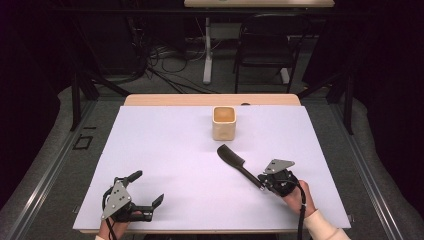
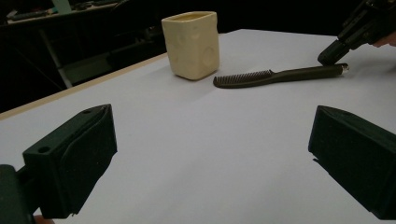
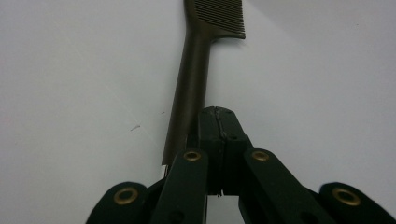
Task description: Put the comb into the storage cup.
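Hiding the comb [image 3: 191,88] handle's end, right hand-held gripper [image 3: 218,122] jaws pressed together, left hand-held gripper [image 2: 210,158] spread wide

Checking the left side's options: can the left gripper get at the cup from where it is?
Probably yes. The left gripper is open, and bare table lies between it and the cup; the comb lies off to the side.

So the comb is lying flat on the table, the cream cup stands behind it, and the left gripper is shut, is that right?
Not quite. The left gripper is open: the left gripper view shows its two fingers standing wide apart over bare table. The rest holds: the comb lies flat, and the cream cup stands behind it.
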`<state>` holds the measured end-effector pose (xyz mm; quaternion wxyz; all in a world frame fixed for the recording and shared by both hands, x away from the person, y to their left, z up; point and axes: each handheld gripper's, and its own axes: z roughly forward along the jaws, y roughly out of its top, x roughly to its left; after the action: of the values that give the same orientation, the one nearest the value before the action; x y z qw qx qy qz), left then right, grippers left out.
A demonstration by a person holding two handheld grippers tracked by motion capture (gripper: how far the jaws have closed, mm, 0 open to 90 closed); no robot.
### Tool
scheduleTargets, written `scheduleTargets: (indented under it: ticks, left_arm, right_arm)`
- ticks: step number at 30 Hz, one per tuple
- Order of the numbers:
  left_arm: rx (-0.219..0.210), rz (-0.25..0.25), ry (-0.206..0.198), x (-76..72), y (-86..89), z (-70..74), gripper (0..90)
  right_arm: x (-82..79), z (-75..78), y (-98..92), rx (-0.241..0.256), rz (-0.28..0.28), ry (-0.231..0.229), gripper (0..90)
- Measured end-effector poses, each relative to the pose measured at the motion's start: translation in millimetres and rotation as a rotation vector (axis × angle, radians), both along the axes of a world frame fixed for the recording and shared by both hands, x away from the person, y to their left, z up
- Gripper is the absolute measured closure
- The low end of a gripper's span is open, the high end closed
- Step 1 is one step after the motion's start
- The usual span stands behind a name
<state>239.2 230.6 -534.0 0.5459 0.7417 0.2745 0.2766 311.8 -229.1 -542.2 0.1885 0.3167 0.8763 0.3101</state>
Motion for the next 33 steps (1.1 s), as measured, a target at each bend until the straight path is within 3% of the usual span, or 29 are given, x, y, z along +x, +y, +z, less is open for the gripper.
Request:
scheduleTargets:
  ticks: [9,17,24,28,33]
  left_arm:
    - [-0.001,0.001,0.000,-0.2,-0.1,-0.1,1.0]
    - [0.002,0.000,-0.001,-0.3,-0.1,0.1,1.0]
    - [0.000,0.001,0.001,-0.3,-0.4,0.0,1.0]
    - [-0.001,0.003,0.003,-0.3,-0.7,-0.2,1.0]
    - [-0.002,0.003,0.004,-0.1,-0.6,-0.3,1.0]
  right_arm:
    - [-1.1,-0.5,1.8,0.000,0.005,0.006,90.0]
    - [-0.1,1.0,-0.4,0.021,-0.029,0.013,90.0]
    - [-1.3,8.8,-4.0,0.070,-0.060,0.020,77.9]
    - [-3.8,18.0,-3.5,0.090,-0.067,0.039,64.4]
    - [-4.2,26.2,-1.5,0.079,-0.077,0.072,46.2]
